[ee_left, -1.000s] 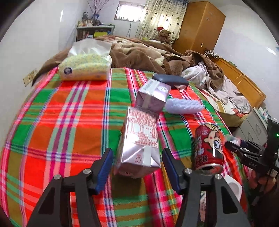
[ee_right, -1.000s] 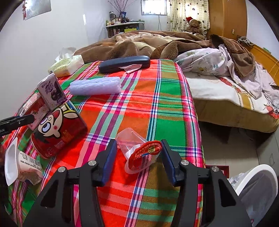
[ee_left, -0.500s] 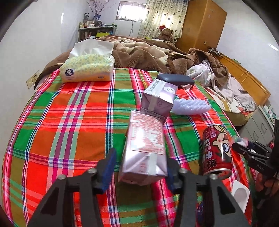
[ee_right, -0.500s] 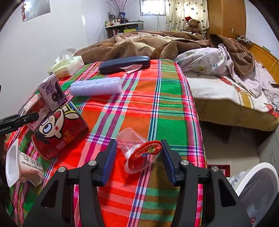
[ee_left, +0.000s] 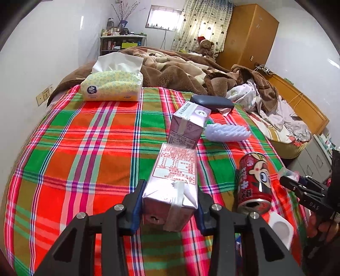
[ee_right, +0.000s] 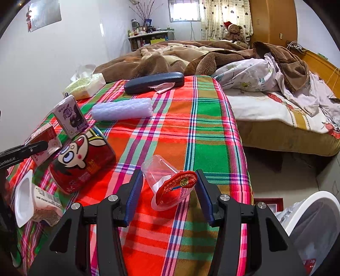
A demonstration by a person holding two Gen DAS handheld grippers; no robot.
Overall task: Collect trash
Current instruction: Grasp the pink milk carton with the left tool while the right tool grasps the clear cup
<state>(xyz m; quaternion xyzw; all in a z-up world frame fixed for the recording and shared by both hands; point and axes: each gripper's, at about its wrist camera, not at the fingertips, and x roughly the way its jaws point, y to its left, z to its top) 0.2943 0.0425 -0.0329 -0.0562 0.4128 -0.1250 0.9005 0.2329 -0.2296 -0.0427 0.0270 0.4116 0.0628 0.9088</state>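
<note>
Walls: white, plain.
Window (ee_left: 163, 18): lit, top centre, beside a curtain (ee_left: 204, 23).
Wardrobe (ee_left: 248, 34): wooden, upper right.
Shelf (ee_left: 121, 42): cluttered, below the window.
Bed (ee_right: 276, 118): unmade, right.

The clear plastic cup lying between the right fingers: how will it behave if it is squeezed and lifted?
The clear plastic cup looks thin-walled, so it will probably flex or crumple under the right hand-held gripper. It appears empty, so likely very light. Lying on its side with its red foil lid peeled, it may roll or slip.
</note>
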